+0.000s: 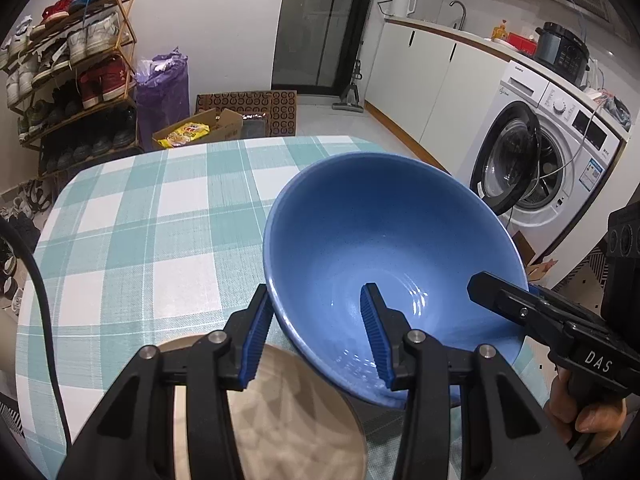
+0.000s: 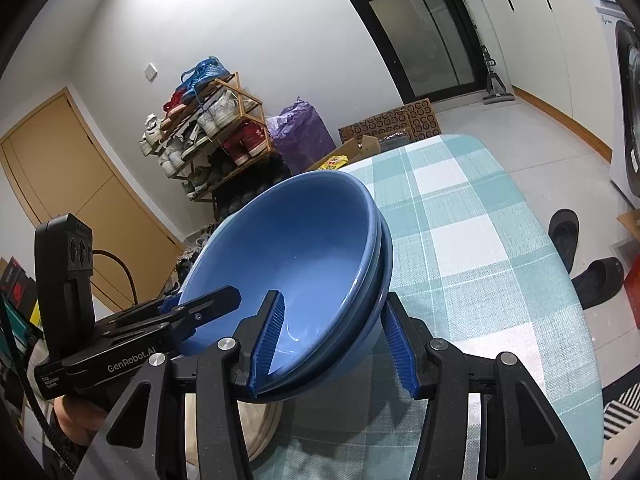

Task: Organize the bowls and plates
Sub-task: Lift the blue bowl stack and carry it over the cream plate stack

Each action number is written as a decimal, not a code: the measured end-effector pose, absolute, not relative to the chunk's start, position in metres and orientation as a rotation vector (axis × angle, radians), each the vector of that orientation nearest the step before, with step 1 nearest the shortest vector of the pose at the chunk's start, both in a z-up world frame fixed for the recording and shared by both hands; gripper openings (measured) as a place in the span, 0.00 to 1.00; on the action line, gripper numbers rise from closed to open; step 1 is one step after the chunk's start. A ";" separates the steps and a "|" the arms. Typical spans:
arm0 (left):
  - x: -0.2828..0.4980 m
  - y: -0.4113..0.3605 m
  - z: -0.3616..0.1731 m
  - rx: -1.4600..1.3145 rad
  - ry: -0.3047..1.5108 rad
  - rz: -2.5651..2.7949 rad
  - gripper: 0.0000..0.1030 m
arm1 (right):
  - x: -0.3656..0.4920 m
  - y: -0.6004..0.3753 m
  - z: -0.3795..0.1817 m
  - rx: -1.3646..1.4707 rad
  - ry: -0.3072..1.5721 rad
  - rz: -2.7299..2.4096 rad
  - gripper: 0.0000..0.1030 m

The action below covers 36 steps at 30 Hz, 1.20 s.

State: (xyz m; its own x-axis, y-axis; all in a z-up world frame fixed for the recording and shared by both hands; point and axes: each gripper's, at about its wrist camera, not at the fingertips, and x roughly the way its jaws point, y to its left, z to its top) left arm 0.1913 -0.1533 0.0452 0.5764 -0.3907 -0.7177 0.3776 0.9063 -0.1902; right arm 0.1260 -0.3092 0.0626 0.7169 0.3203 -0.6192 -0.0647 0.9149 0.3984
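Note:
Two blue bowls, one nested in the other (image 2: 304,248), are held tilted above the checked tablecloth (image 1: 140,220). In the left wrist view only the inner blue bowl (image 1: 380,248) shows. My left gripper (image 1: 320,336) has one finger inside and one outside the bowl's near rim. My right gripper (image 2: 336,340) straddles the opposite rim, with one pad inside and one pad outside the stack. The right gripper also shows in the left wrist view (image 1: 504,292), and the left gripper in the right wrist view (image 2: 208,304). A beige plate (image 1: 296,420) lies on the table under the bowls.
The table's right edge (image 2: 560,280) drops to a tiled floor with black slippers (image 2: 564,232). A washing machine (image 1: 552,168) with its door open stands to the right. A shoe rack (image 1: 76,72) and a purple bag (image 1: 164,84) stand beyond the far edge.

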 end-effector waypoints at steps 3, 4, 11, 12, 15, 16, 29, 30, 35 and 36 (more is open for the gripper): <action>0.188 -0.152 0.050 -0.014 0.835 -0.449 0.43 | 0.123 -0.307 0.068 0.363 0.734 0.221 0.49; 0.188 -0.151 0.050 -0.014 0.832 -0.449 0.43 | 0.121 -0.307 0.070 0.362 0.730 0.222 0.49; 0.178 -0.143 0.059 -0.016 0.809 -0.440 0.43 | 0.113 -0.301 0.081 0.350 0.710 0.237 0.49; 0.177 -0.141 0.060 -0.017 0.805 -0.438 0.43 | 0.112 -0.299 0.083 0.346 0.708 0.241 0.49; 0.173 -0.135 0.063 -0.018 0.796 -0.429 0.43 | 0.109 -0.293 0.087 0.338 0.701 0.254 0.49; 0.171 -0.133 0.065 -0.019 0.794 -0.425 0.43 | 0.108 -0.291 0.088 0.334 0.700 0.258 0.49; 0.152 -0.103 0.071 -0.038 0.767 -0.378 0.43 | 0.101 -0.262 0.095 0.319 0.699 0.328 0.49; 0.151 -0.101 0.071 -0.040 0.766 -0.374 0.43 | 0.100 -0.259 0.095 0.317 0.700 0.331 0.49; 0.144 -0.087 0.070 -0.045 0.764 -0.347 0.43 | 0.098 -0.245 0.096 0.304 0.704 0.359 0.49; 0.144 -0.085 0.070 -0.047 0.764 -0.343 0.43 | 0.097 -0.242 0.096 0.300 0.704 0.367 0.49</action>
State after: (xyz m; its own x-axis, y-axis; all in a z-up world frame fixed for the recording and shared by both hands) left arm 0.1436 -0.0848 0.0704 0.6697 -0.3210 -0.6696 0.2871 0.9436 -0.1651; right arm 0.0970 -0.2418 0.0961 0.7034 0.4237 -0.5708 -0.2245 0.8943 0.3871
